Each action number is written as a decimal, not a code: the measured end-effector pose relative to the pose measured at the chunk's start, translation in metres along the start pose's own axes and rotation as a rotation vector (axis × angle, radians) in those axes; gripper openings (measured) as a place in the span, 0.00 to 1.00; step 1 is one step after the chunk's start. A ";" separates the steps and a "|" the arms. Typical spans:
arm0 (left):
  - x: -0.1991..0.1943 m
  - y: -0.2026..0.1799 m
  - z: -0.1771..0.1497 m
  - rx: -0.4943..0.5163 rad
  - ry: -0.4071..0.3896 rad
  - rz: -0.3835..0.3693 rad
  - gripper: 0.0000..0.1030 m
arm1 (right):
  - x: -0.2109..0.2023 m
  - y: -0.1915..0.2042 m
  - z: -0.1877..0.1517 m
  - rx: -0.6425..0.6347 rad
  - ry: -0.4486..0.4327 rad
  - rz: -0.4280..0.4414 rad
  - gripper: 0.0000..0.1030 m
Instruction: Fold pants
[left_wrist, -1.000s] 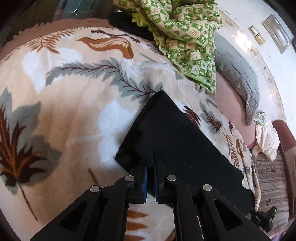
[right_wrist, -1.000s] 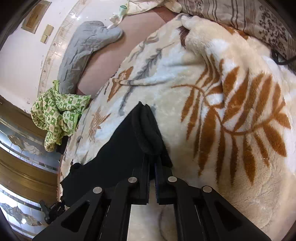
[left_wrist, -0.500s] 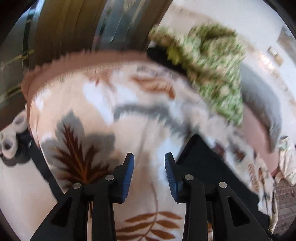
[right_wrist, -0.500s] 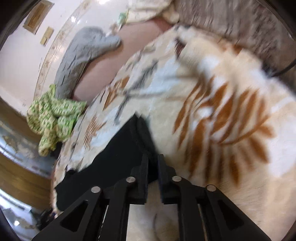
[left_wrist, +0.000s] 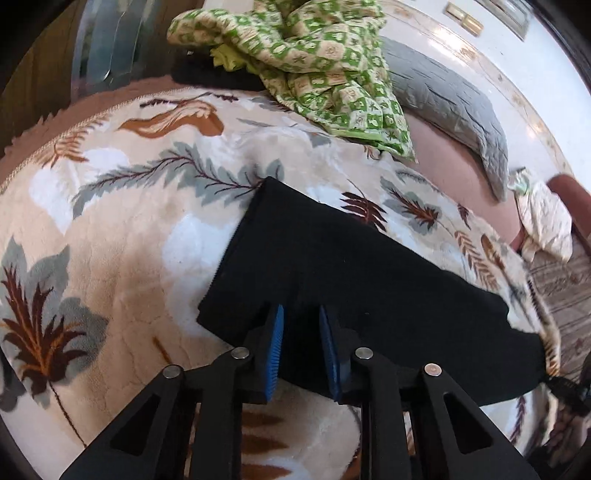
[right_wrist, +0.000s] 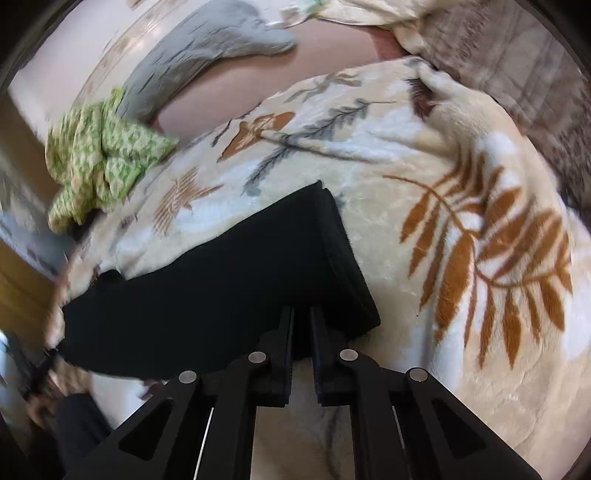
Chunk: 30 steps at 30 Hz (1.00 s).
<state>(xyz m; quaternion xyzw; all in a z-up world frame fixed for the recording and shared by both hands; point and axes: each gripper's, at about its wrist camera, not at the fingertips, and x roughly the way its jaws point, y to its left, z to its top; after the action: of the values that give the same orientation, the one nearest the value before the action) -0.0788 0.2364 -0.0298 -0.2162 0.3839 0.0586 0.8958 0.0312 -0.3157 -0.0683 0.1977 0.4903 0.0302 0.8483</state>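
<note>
1. The left hand-held gripper (left_wrist: 300, 332) was closing, its ribbed blue pads (left_wrist: 276, 350) straddling the pants' (left_wrist: 332, 258) near edge.
2. The right hand-held gripper (right_wrist: 302, 332), nearly shut, also closing, straddled the same flat black pants.
3. A plush leaf-patterned blanket (left_wrist: 110, 229) lay beneath.

The left gripper (left_wrist: 300, 314) sits at six o'clock, its blue-padded jaws closing over the near edge of the folded black pants (left_wrist: 332, 266), which lie across a cream leaf-patterned fleece blanket (left_wrist: 122, 229). A green-checked cloth (left_wrist: 314, 59) is bunched at twelve o'clock, a grey quilted pillow (left_wrist: 454, 110) at two.
</note>
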 end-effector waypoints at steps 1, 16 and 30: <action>-0.001 0.001 0.004 -0.004 0.003 0.007 0.17 | -0.002 0.004 0.003 -0.005 0.009 -0.014 0.10; 0.082 -0.034 0.078 0.003 0.108 0.090 0.19 | 0.058 0.285 -0.018 -0.722 0.018 0.445 0.29; 0.083 -0.031 0.074 -0.012 0.101 0.144 0.08 | 0.109 0.252 -0.019 -0.546 0.097 0.238 0.33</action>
<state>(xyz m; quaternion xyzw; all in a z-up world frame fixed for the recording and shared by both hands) 0.0364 0.2353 -0.0335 -0.1962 0.4427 0.1141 0.8674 0.1080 -0.0516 -0.0743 0.0166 0.4776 0.2697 0.8360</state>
